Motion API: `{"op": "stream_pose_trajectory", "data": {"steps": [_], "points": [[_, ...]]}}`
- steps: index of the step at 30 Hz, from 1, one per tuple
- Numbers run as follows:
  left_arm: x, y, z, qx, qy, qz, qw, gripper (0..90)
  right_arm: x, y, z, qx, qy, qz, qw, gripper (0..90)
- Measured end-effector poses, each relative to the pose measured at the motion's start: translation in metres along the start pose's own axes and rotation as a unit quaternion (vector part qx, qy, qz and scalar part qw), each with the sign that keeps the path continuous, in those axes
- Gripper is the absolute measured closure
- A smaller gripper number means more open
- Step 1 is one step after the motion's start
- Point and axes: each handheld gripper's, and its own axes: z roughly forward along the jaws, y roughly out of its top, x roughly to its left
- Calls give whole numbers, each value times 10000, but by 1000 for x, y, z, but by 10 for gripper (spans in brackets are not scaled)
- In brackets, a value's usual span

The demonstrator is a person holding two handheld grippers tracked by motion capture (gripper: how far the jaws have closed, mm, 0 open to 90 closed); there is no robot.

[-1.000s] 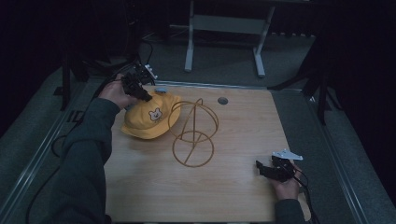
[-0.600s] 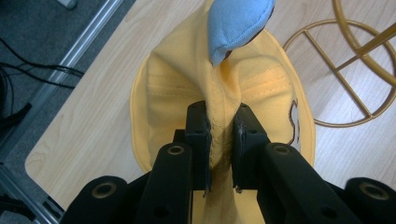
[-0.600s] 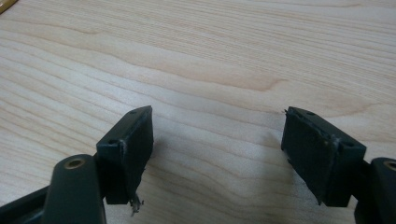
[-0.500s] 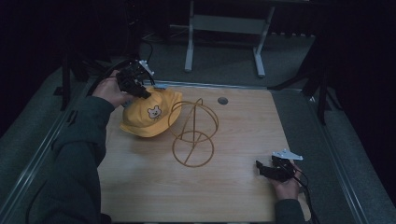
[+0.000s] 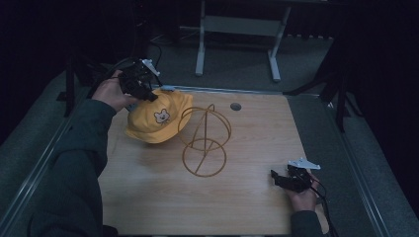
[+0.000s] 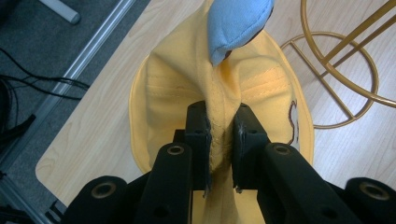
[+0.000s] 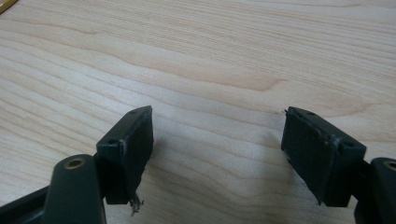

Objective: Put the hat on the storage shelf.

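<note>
1. At the table's far-left corner, we see the left gripper (image 5: 148, 91) pinching a fold of the yellow hat (image 5: 157, 118), one side raised, probably heading for the wire stand (image 5: 205, 140) just beside it.
2. We see the right gripper (image 5: 285, 178) parked near-right on the table (image 5: 257, 207), jaws spread, empty, likely waiting.
3. Left gripper view gives us pads clamping fabric and a blue ear (image 6: 238, 23); high view shows the bear face.
</note>
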Motion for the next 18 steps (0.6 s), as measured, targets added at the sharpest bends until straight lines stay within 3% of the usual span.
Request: {"op": "stream_pose_trajectory", "data": {"steps": [4, 18], "points": [[1, -3, -6, -162, 11, -25, 9999, 791, 0, 0, 0, 0, 0, 0, 10000, 251], [6, -14, -25, -391, -16, -78, 9992, 789, 0, 0, 0, 0, 0, 0, 10000, 251]]}}
